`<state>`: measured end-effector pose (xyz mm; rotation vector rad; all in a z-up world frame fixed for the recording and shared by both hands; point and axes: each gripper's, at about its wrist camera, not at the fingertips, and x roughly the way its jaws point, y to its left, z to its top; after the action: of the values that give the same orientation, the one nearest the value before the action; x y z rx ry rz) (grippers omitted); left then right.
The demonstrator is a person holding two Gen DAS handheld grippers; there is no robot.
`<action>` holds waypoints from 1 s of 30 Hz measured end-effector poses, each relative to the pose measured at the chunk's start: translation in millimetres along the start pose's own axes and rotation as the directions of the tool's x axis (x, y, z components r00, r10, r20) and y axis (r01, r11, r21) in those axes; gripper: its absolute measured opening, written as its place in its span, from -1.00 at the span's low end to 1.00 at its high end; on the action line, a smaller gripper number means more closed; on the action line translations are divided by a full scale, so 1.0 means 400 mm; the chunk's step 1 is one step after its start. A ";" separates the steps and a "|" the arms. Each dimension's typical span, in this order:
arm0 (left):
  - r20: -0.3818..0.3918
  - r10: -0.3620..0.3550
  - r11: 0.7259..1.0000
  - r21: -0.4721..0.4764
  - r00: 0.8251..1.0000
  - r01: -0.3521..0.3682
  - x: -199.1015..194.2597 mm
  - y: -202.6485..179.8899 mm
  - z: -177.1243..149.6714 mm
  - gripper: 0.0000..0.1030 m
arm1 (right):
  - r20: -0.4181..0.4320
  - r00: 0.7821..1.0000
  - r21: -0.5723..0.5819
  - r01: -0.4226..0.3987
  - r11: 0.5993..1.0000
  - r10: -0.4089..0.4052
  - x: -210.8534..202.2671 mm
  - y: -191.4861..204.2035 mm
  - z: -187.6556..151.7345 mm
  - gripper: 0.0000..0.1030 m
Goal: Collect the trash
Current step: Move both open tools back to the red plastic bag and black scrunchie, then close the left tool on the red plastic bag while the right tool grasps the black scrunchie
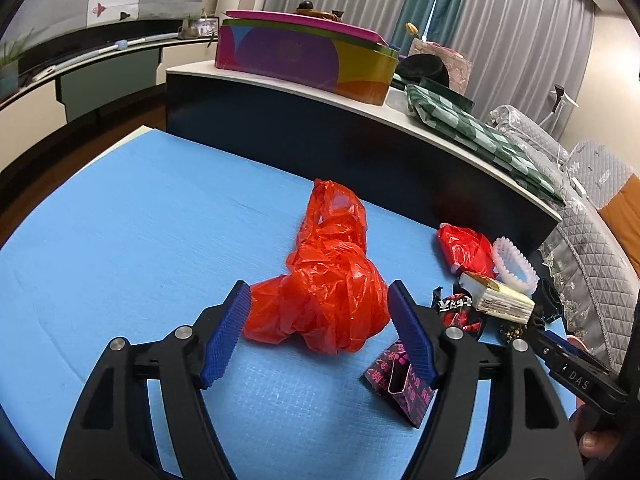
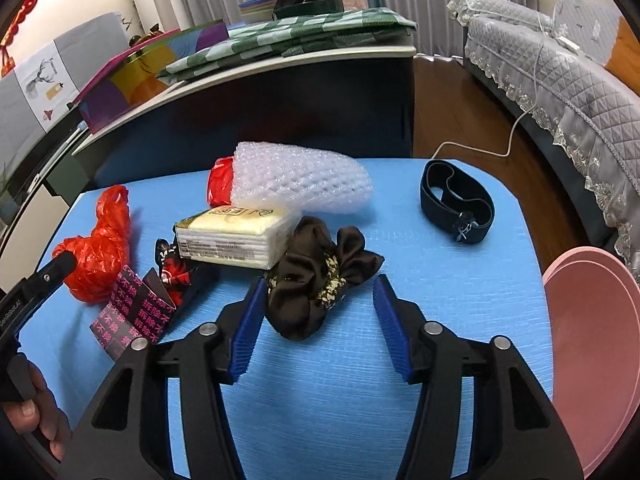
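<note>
Left gripper [image 1: 320, 312] stands wide, straddling the red plastic bag [image 1: 324, 300] without gripping. Right gripper [image 2: 320, 316] gapes around the dark scrunchie [image 2: 320, 276], pads clear.

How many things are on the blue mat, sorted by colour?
Red: 2, a big crumpled red plastic bag and a small red plastic bag.
Black or dark: 4, fabric scrunchie, elastic band, pink-lettered black wrapper, black-and-red wrapper.
White or pale: 2, bubble wrap, tissue pack.
Total: 8

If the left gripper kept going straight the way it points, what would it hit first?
Most likely the crumpled red plastic bag: it lies just ahead of the open left gripper, between the lines of its fingers. Depth is hard to judge.
</note>
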<state>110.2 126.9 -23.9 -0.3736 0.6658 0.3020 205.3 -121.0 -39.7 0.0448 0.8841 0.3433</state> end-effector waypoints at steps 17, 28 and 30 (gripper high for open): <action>-0.016 -0.032 0.997 0.065 0.999 0.033 -0.004 -0.047 -0.001 -0.19 | 0.040 0.999 -0.080 0.036 0.996 -0.033 -0.065 -0.003 -0.004 -0.98; 0.030 -0.058 0.990 0.130 0.998 0.054 -0.073 -0.093 -0.002 -0.44 | 0.093 0.995 -0.076 0.055 0.996 -0.048 -0.133 -0.033 -0.016 -0.99; 0.036 -0.066 0.989 0.132 0.997 0.061 -0.089 -0.098 -0.002 -0.44 | 0.103 0.993 -0.075 0.057 0.996 -0.049 -0.152 -0.039 -0.019 -0.99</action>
<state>98.4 86.2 7.8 -0.2618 0.6291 0.2036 168.1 -155.4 -1.7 -0.0333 0.7692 0.3230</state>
